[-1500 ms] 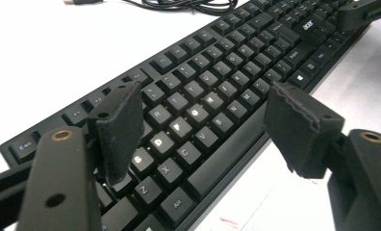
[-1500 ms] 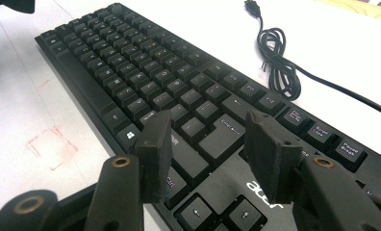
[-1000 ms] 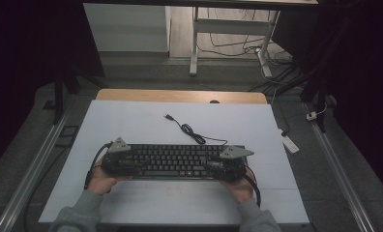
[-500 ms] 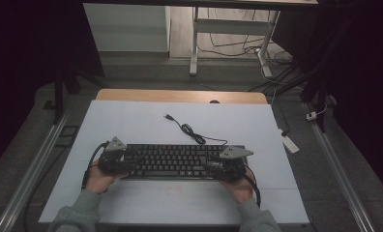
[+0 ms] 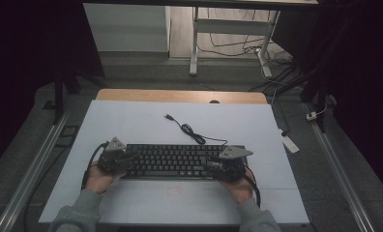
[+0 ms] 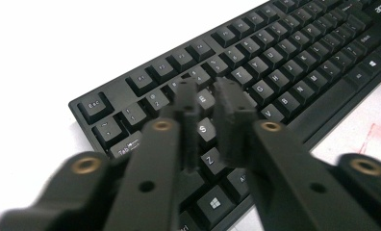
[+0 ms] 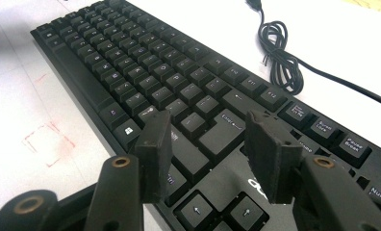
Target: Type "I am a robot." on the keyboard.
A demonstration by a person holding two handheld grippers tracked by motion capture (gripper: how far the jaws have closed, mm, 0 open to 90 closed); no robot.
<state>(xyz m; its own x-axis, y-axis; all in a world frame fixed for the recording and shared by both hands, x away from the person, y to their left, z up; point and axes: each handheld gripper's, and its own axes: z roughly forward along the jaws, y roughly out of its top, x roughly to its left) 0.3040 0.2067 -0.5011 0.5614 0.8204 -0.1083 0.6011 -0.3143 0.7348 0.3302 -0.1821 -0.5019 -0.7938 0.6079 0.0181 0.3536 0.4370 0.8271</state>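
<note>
Black plastic runs across the near half of the white counter (image 5: 131, 125): a keyboard (image 5: 172, 161) lying flat, its long side toward the person, its cable (image 5: 192, 133) looping off the back edge toward the middle of the counter. The left tool (image 6: 212, 113) hangs over the keyboard's left end — in the left gripper view its jaws stand nearly together, a narrow slit between them, above the letter keys near the S, with nothing gripped. The right tool (image 7: 210, 144) sits over the right end, jaws set well apart above the Enter key and the arrow cluster, also holding nothing. From the high view each hand, the left hand (image 5: 98, 178) and the right hand (image 5: 240, 186), grips its tool at an outer end of the keyboard, grey sleeves coming in from the bottom edge.
</note>
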